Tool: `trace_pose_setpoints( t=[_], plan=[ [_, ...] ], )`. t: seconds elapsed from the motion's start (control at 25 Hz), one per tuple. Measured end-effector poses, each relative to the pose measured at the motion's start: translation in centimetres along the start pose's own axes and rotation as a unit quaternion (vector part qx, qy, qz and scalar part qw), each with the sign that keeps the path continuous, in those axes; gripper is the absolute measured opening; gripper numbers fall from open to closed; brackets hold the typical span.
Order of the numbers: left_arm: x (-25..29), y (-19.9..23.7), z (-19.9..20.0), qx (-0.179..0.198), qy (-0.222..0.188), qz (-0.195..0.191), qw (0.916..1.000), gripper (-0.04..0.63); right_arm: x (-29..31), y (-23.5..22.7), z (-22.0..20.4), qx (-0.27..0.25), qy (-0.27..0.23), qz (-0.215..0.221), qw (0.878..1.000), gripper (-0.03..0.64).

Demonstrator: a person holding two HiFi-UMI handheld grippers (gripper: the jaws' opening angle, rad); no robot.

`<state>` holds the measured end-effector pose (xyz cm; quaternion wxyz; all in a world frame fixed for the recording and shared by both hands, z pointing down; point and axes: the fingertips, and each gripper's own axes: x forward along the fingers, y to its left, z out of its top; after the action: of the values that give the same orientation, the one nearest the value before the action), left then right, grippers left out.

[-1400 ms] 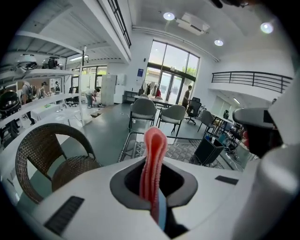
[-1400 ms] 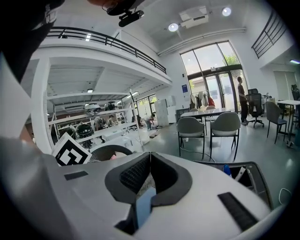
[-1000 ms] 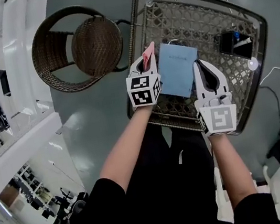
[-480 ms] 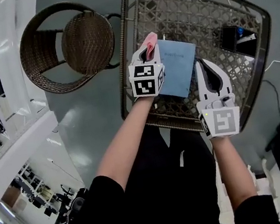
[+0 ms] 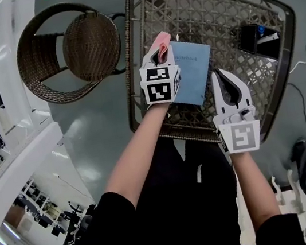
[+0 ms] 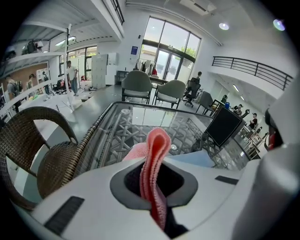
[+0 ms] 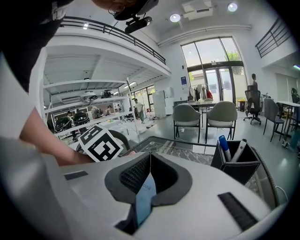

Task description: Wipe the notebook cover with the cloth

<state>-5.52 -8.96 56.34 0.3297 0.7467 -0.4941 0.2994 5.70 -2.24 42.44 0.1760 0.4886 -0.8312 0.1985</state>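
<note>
While we look steeply down over our own arms, a blue notebook [image 5: 194, 74] lies on the glass-topped wicker desk [image 5: 131, 76] in front of us. Our left hand-held gripper [image 5: 160, 54] is clamped tight on a folded pink cloth [image 5: 161, 42], and a soft loop of it sticks out past the jaws. Our right hand-held gripper [image 5: 219, 76] is closed on the near right edge of the notebook. Its own view shows a thin blue sliver of cover pinched between the jaws, so the book is held steady.

Over the last second the left hand-held gripper has slid away from us along the notebook's left side. The cloth now sits by the far left corner, where before it was nearer the middle of that edge. The right hand-held gripper has kept its grip in the same spot. We judge that a wiping stroke is under way or just finishing, though the cloth looks to be at the very edge of the cover and not across its middle. Most of the blue surface probably still needs passes
</note>
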Motion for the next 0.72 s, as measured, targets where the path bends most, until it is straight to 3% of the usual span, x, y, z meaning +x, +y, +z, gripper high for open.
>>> trace_pose_setpoints(
  t=[0.24,0.72],
  plan=[
    [-0.1,-0.6,-0.4,0.023,0.008,0.006,0.9997,0.02,-0.8,-0.5,0.1,0.013,0.002,0.0,1.0,0.031],
    [0.0,-1.0,-0.6,0.025,0.025,0.021,0.9991,0.02,-1.2,-1.8,0.2,0.021,-0.003,-0.007,1.0,0.031]
  ],
)
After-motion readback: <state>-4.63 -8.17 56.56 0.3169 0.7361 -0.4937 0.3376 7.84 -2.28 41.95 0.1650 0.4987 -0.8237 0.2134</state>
